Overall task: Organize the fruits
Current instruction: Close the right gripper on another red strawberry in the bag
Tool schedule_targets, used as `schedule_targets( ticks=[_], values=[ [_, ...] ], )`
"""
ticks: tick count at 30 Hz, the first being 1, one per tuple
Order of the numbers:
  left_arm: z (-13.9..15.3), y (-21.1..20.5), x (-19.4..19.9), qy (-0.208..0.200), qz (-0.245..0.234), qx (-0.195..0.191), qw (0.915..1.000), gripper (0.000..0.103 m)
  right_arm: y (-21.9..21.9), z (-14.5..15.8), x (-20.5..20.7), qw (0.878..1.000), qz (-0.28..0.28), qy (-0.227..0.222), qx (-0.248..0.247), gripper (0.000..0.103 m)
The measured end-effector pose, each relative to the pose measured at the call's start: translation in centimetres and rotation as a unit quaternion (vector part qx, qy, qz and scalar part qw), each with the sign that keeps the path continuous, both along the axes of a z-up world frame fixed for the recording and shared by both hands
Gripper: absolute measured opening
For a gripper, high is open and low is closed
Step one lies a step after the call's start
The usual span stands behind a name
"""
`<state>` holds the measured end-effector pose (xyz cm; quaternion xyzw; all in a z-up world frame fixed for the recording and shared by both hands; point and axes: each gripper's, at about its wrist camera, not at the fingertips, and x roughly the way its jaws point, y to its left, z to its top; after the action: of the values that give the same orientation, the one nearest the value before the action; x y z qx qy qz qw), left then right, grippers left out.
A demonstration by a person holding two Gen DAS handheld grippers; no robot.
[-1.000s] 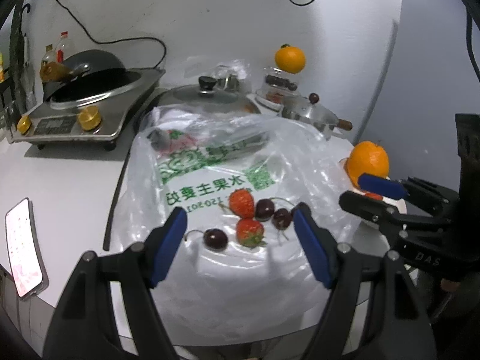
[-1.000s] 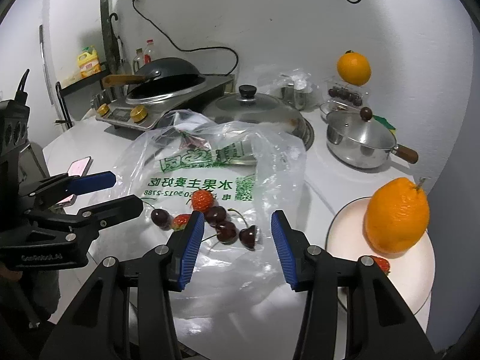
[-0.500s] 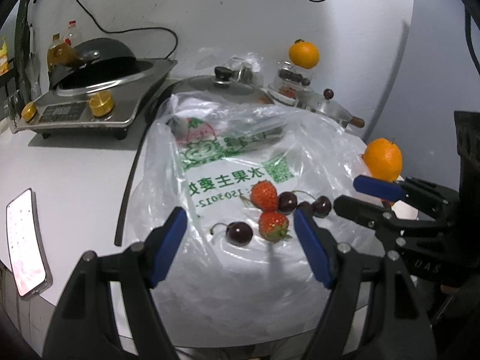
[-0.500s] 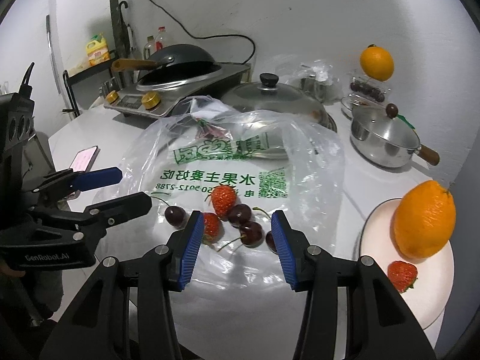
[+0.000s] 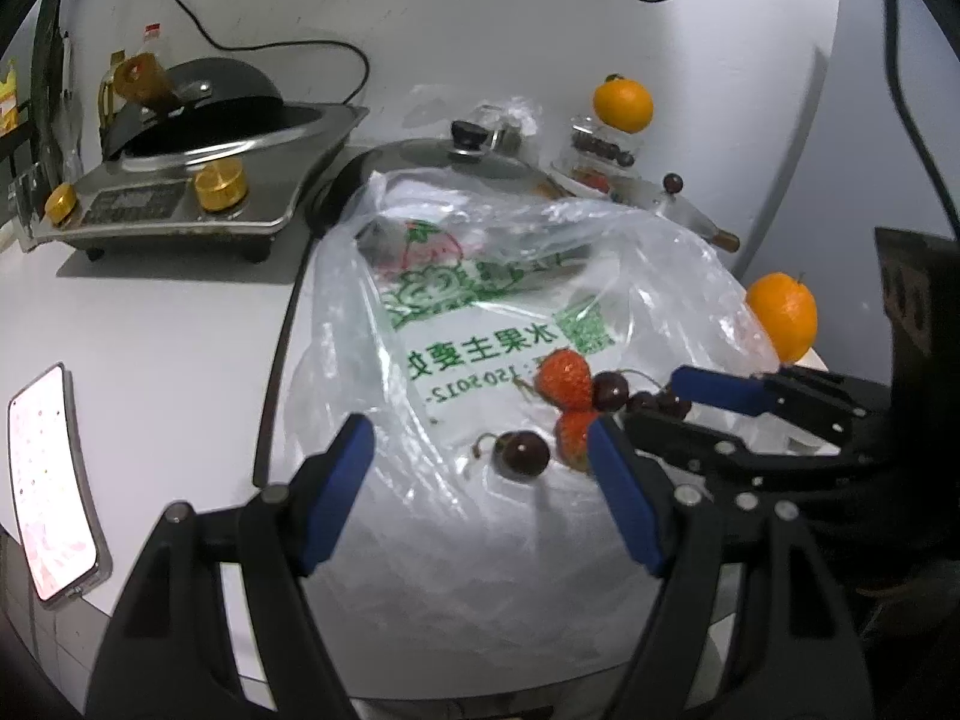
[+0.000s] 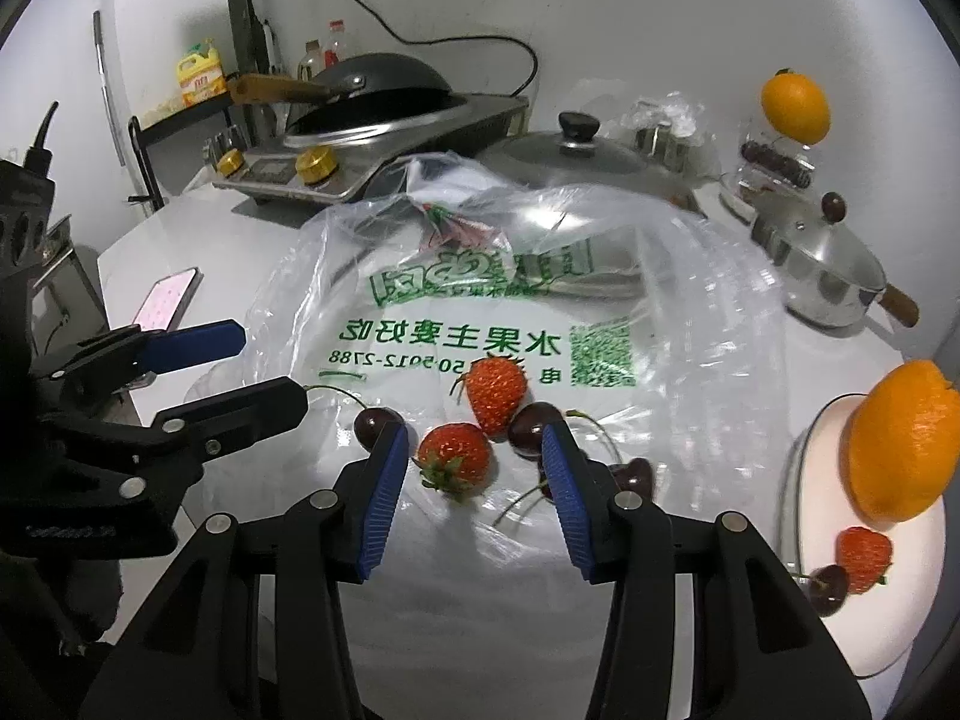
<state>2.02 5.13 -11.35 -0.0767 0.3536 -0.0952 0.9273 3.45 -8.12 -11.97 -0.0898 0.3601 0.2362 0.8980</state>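
Left wrist view: the left gripper [image 5: 480, 468] is seen with its blue pads wide apart and nothing between them but the plastic bag [image 5: 480, 540], which lies flat on the white counter [image 5: 180, 330].
Fruit, left view: a lone cherry [image 5: 525, 455] sits just inside the right pad; two strawberries and more cherries are clustered beside it, partly hidden by that pad.
Right gripper, left view: the right gripper [image 5: 657, 399] is seen reaching in from the right edge, its tips at the far side of the cluster.
Background, left view: an orange [image 5: 783, 324] is seen at the right, a phone [image 5: 51, 483] at the left — a wok and pot lids stand behind.

Right wrist view: the right gripper's pads are held partly apart, clamped on nothing.
Target, right view: the near strawberry [image 6: 456, 459] lies on the bag between the two pads, touched by neither — it is judged the next pick.
Neighbours: a second strawberry [image 6: 497, 393] and dark cherries crowd close to the right pad.
Plate: a plate [image 6: 900, 642] at the right already holds an orange, a strawberry and a cherry.

Doing it well: the pads are best lowered squarely around the berry's middle, kept clear of stems and loose plastic, and closed gently, since the fruit is likely to bruise.
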Motion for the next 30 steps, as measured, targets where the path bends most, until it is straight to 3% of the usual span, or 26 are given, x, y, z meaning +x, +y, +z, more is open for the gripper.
schedule_targets(
  ticks=[21, 30],
  values=[
    [-1.0, 1.0, 0.4, 0.012, 0.001, -0.006, 0.9999, 0.075, 1.6, -2.9, 1.8, 0.999, -0.004, 0.037, -0.014, 0.049],
    [-0.7, 0.7, 0.2, 0.013, 0.004, 0.005, 0.9999, 0.075, 2.0, -3.6, 1.8, 0.999, 0.004, 0.042, -0.013, 0.043]
  ],
)
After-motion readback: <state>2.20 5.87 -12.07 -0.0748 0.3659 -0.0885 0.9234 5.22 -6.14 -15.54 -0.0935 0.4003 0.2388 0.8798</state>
